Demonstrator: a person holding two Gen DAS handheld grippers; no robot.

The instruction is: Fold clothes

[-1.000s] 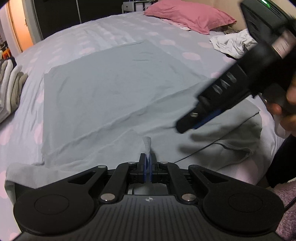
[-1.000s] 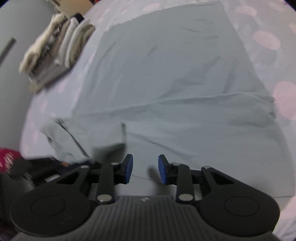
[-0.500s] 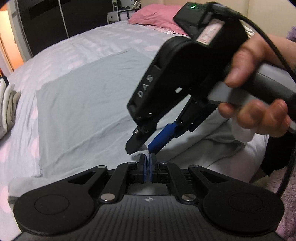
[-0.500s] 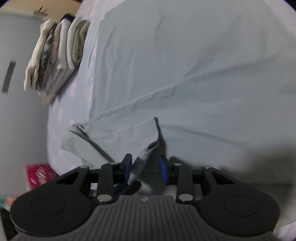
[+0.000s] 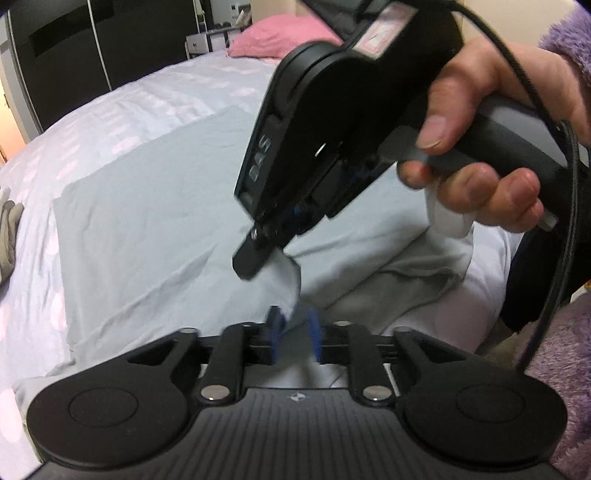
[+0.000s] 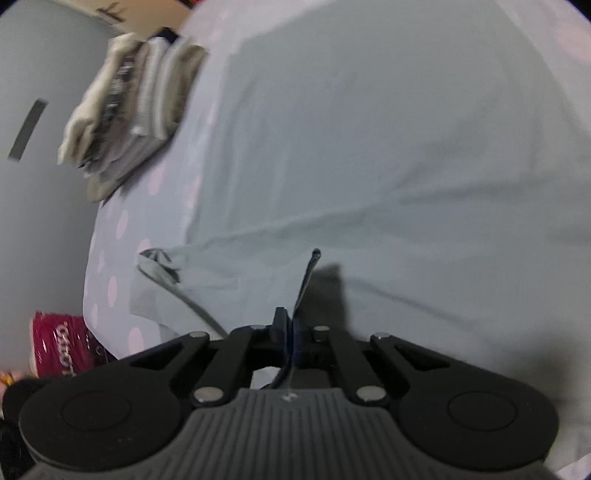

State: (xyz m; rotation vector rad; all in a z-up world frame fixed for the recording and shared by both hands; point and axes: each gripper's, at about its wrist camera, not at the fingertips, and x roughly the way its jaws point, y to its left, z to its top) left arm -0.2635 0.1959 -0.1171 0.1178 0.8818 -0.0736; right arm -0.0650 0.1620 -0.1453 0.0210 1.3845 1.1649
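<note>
A: Two views are available to us. What surface do we record?

B: We record a bed with a pale, pink-dotted cover. A pink pillow lies at its far end, with dark wardrobe doors behind it. A stack of folded clothes sits at the bed's edge, and a red package lies on the floor below.

A: Where is the garment?

B: We see the grey-blue garment spread flat across the bed, its near edge lifted.

A: State of the left hand-held gripper?

B: We note its blue pads parted, with the raised fabric passing loosely between them.

A: And the right hand-held gripper?

B: We find its pads pressed together on a thin fold of the garment. In the left view a hand in a purple sleeve grips its handle just above the left tool.
</note>
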